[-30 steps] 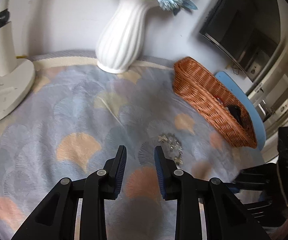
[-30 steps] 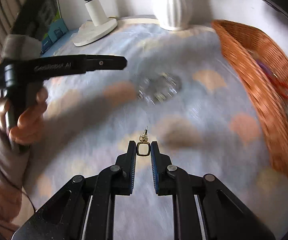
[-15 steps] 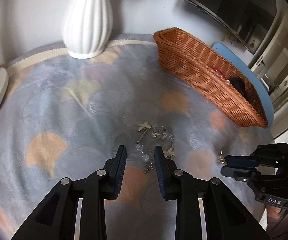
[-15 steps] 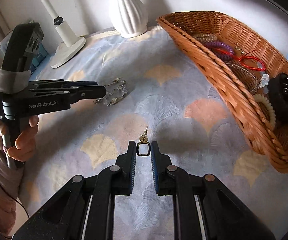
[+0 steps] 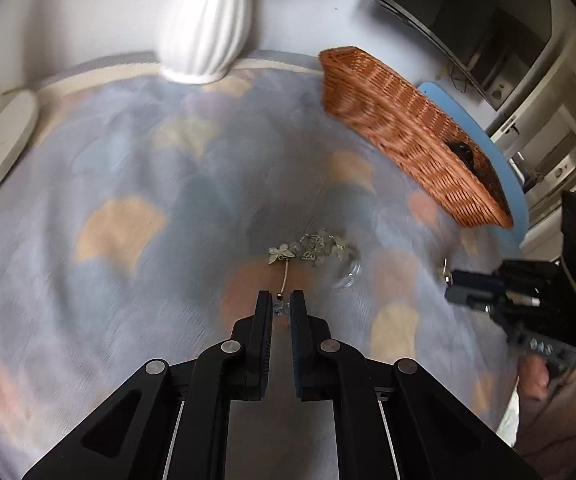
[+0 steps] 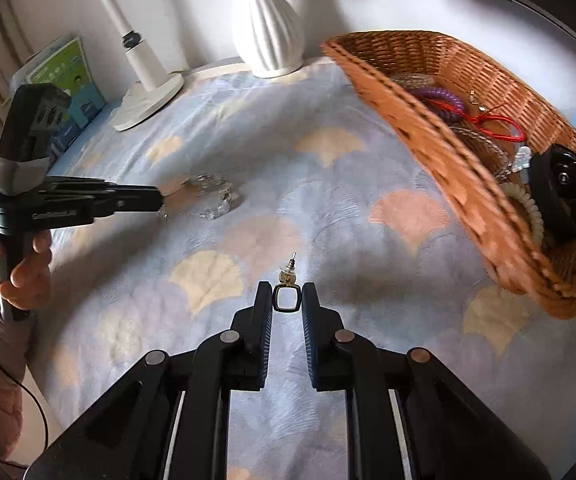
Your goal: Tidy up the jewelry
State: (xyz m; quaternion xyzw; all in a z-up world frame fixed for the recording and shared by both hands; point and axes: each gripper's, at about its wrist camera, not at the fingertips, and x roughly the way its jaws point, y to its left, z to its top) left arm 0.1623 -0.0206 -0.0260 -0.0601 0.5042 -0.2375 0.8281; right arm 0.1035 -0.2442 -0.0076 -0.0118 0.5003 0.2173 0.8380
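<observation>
A: Where are we?
B: My left tongs (image 5: 280,305) have just closed on the bracelet's (image 5: 315,246) end on the worktop (image 5: 119,184); right tongs (image 6: 286,300) grip an earring (image 6: 287,294).
A: Next?
B: I'd carry both into the basket (image 6: 440,136), lifting gently.

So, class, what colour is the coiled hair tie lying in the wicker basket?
Purple. The coiled hair tie lies inside the wicker basket; the right wrist view shows it best.

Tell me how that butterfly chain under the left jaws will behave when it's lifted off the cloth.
Probably floppy: the butterfly chain lies in a loose heap, so it should uncoil and dangle. The left gripper has just closed on one thin end only, so the rest may swing. Its charms could snag the tablecloth.
</observation>
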